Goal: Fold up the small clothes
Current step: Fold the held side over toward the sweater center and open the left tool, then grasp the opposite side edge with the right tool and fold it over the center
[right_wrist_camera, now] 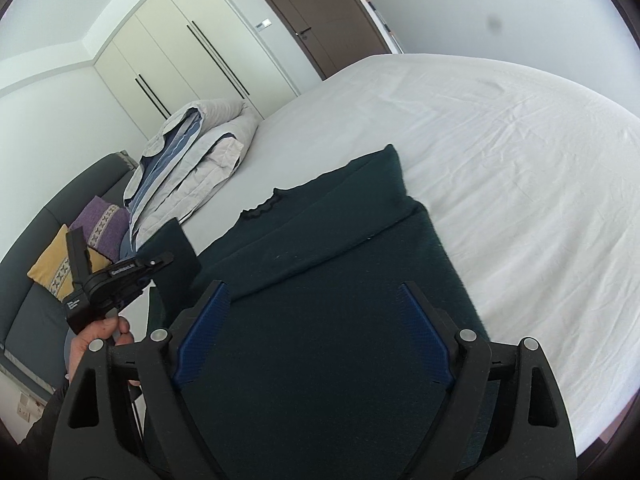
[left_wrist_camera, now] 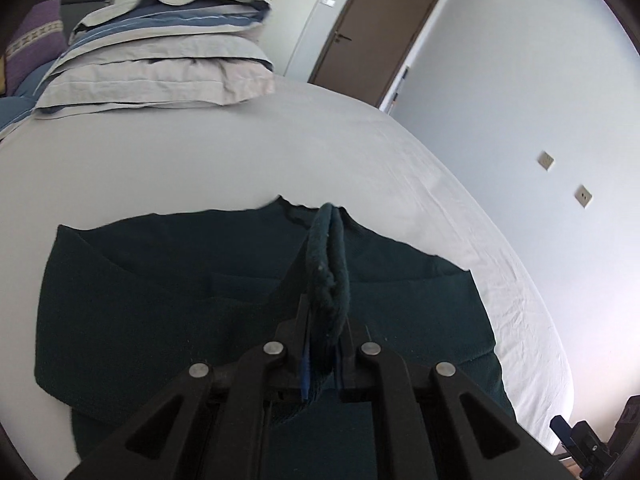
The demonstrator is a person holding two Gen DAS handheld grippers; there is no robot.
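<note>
Left tool (left_wrist_camera: 326, 320) pinches the dark garment's (left_wrist_camera: 160, 300) lifted edge; right tool (right_wrist_camera: 316, 344) spread, apparently hovering above it.

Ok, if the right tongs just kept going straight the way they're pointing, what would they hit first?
Most likely the dark green garment. The right tongs are open, tilted down over it, with cloth filling the gap between the blue pads. Depth is unclear, so I can't tell how soon.

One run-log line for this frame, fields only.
stage: mid-fold | left gripper: shut on dark green garment, edge lifted | right gripper: open above garment | surface: white bed sheet | bedding stack beyond
</note>
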